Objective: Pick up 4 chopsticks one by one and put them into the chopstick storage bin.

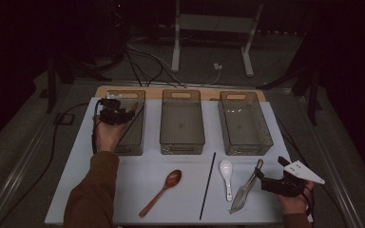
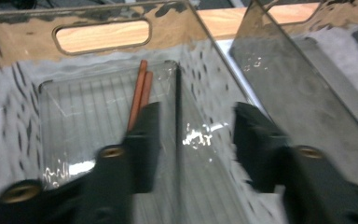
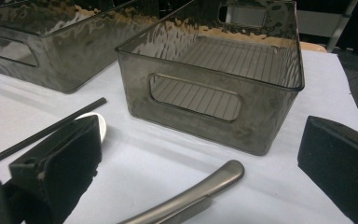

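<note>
Overhead, the high view shows a white table [image 1: 138, 175] with three smoky transparent plastic bins standing in a row along its far half: the left bin [image 1: 134, 142], the middle bin [image 1: 182, 121] and the right bin [image 1: 245, 122]. The left gripper [image 1: 115, 114], held by a hand in a brown sleeve [image 1: 92, 194], hangs over the left bin. On the near half of the table lie a brown wooden spoon [image 1: 164, 190], a thin black chopstick [image 1: 207, 185], a white ceramic spoon [image 1: 226, 176] and a grey metal scoop [image 1: 247, 187], side by side and apart from one another. The right gripper [image 1: 270, 183] rests at the near right corner, just beside the metal scoop's handle. Next, the left gripper view looks down into the left bin [image 2: 28, 56], where a pair of reddish-brown wooden chopsticks [image 2: 140, 93] lies on the ribbed floor, partly hidden behind one black jaw; the jaws stand apart with nothing pressed between them. Lastly, the right gripper view looks level across the table at the right bin [image 3: 205, 93], with the metal scoop's handle [image 3: 200, 191] lying between its widely parted jaws and touched by neither, the white ceramic spoon [image 3: 101, 123] peeking out behind one jaw and the black chopstick [image 3: 42, 133] beside it.
</note>
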`<state>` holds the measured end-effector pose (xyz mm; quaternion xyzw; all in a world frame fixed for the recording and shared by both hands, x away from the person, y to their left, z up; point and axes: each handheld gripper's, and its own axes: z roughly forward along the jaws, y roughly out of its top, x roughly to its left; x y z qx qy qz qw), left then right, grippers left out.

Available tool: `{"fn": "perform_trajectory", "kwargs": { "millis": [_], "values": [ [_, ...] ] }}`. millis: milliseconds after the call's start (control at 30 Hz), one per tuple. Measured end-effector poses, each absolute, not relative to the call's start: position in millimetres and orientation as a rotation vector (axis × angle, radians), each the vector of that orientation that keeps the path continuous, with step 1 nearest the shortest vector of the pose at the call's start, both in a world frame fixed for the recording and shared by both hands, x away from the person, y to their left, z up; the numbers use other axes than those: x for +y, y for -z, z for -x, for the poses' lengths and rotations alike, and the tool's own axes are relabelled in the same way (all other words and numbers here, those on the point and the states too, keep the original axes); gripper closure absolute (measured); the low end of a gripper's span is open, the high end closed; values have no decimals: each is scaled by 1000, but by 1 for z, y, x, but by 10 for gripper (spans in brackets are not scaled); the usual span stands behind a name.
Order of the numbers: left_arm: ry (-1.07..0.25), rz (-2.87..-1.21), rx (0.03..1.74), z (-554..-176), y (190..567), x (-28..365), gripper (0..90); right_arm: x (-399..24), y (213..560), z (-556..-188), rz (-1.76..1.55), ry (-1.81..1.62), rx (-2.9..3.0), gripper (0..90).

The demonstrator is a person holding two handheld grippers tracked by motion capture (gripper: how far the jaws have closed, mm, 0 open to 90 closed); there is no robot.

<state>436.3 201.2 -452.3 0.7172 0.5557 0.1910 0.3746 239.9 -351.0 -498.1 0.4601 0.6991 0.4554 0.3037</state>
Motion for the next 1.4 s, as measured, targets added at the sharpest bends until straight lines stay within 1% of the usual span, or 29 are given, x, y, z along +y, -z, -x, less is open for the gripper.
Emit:
{"fn": "perform_trajectory", "kwargs": {
  "millis": [67, 100, 167, 200, 267, 333, 467, 633, 733, 900, 1100, 1400],
  "values": [
    [-499, -1803, 1415, -433, 449, 203, 444, -351, 498, -240, -1218, -1206, 1852, 0],
    [-501, -1794, 1415, -432, 447, 204, 410, -351, 498, -240, -1216, -1204, 1854, 0],
    [-483, -1783, 1394, -429, 444, 204, 400, -350, 498, -240, -1217, -1203, 1854, 0],
    [-486, -1790, 1390, -427, 443, 203, 381, -350, 498, -240, -1217, -1203, 1854, 0],
    [-486, -1805, 1385, -424, 441, 199, 269, -351, 498, -240, -1218, -1203, 1854, 0],
    [-501, -1821, 1383, -421, 439, 195, 184, -351, 498, -240, -1218, -1202, 1854, 0],
    [-495, -1820, 1363, -414, 434, 187, 133, -351, 498, -240, -1219, -1205, 1850, 0],
    [-481, -1834, 1323, -404, 426, 172, 93, -351, 498, -240, -1219, -1204, 1850, 0],
    [-455, -1837, 1305, -400, 423, 162, 39, -351, 498, -240, -1219, -1203, 1851, 0],
    [-440, -1850, 1265, -391, 416, 145, 18, -351, 498, -240, -1220, -1205, 1849, 0],
    [-455, -1863, 1221, -379, 410, 131, 17, -351, 498, -239, -1220, -1206, 1848, 0],
    [-444, -1881, 1170, -357, 410, 115, 18, -351, 498, -240, -1218, -1202, 1851, 0]
  ]
}}
